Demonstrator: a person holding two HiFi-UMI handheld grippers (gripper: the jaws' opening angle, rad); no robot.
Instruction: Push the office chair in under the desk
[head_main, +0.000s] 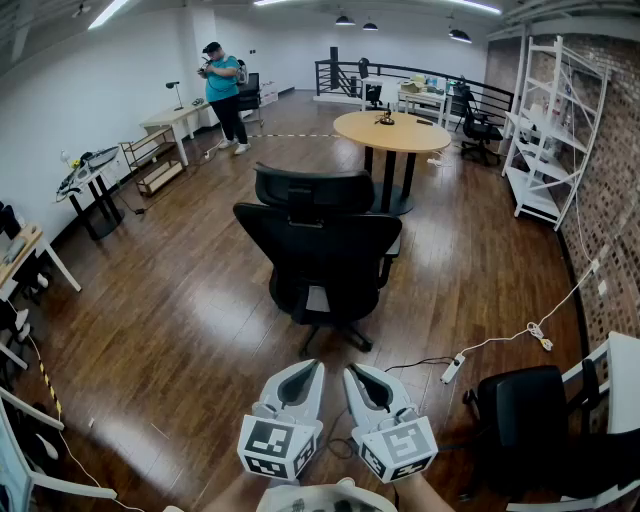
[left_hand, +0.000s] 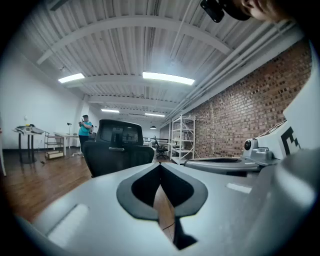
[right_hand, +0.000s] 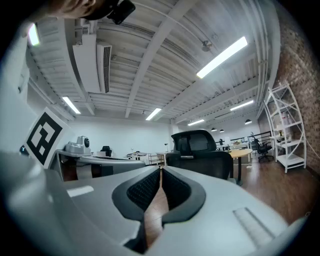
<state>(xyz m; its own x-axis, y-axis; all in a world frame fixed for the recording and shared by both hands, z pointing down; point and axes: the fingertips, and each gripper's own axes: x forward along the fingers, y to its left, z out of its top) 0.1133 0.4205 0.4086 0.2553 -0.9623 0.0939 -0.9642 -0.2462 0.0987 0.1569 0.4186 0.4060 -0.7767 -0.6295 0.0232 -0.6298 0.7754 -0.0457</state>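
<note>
Both grippers, left gripper and right gripper, sit at bottom centre. Jaws are pressed together and hold nothing. Neither touches the office chair at frame centre, which has its back to us. The round desk stands beyond it, upper right of centre, well apart.

Main risk, as we judge it: an off-centre push swivels the chair, or rolls it wide of the desk.
Lesser risk: the power strip, lower right, catches a foot.

Floor: glossy wood planks, so casters likely roll freely.
Room: open office, with shelving at right and a person upper left.
</note>
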